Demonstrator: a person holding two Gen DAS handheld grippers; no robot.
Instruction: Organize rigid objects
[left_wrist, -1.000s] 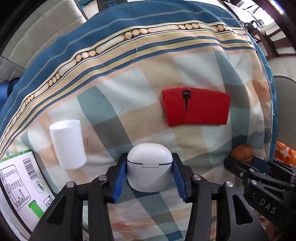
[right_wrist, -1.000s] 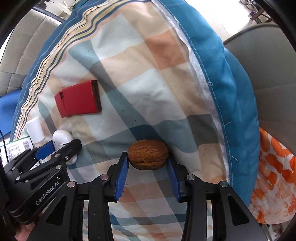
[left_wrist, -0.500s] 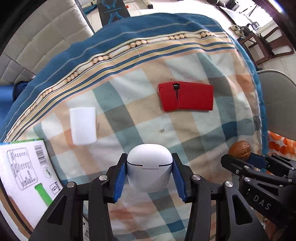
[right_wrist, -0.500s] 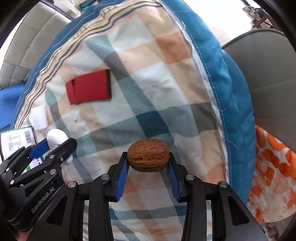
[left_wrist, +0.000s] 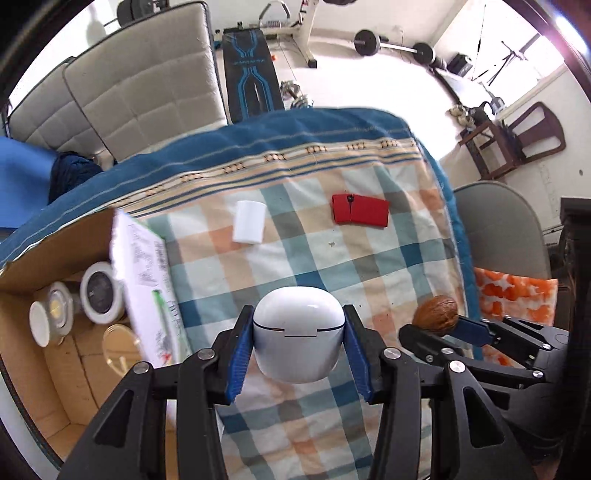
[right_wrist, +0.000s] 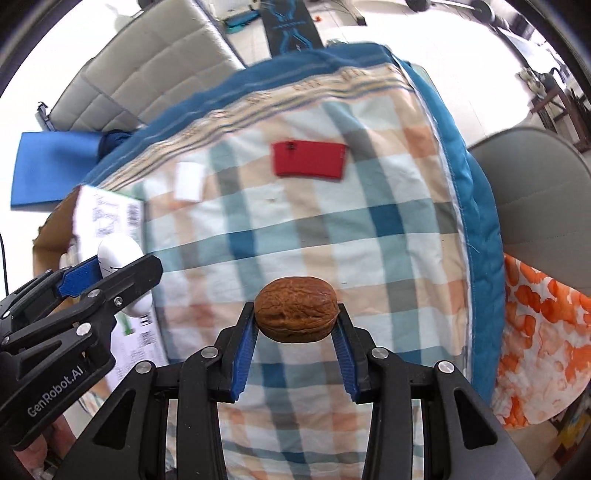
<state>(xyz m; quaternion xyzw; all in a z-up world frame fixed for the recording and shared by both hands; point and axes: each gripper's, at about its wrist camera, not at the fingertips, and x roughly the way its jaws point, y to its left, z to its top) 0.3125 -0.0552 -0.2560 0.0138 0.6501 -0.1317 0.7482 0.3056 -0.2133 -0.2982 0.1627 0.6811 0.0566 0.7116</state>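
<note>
My left gripper (left_wrist: 299, 349) is shut on a white earbud case (left_wrist: 298, 332) and holds it well above the checked cloth (left_wrist: 332, 266). My right gripper (right_wrist: 295, 334) is shut on a brown walnut (right_wrist: 296, 314), also lifted above the cloth. The walnut also shows in the left wrist view (left_wrist: 436, 320), and the case in the right wrist view (right_wrist: 118, 254). A red wallet (left_wrist: 360, 214) and a white cylinder (left_wrist: 249, 221) lie on the cloth further back. An open cardboard box (left_wrist: 33, 369) at the left holds several round jars (left_wrist: 101, 297).
A white printed carton flap (left_wrist: 147, 280) stands along the box's right side. A grey padded chair (left_wrist: 498, 236) with orange patterned fabric (left_wrist: 517, 295) is right of the table. A grey couch (left_wrist: 140, 92) and gym gear stand behind.
Both grippers have risen and pulled back with the case and the walnut. The cloth objects look smaller and the cardboard box has come into view at the left.
</note>
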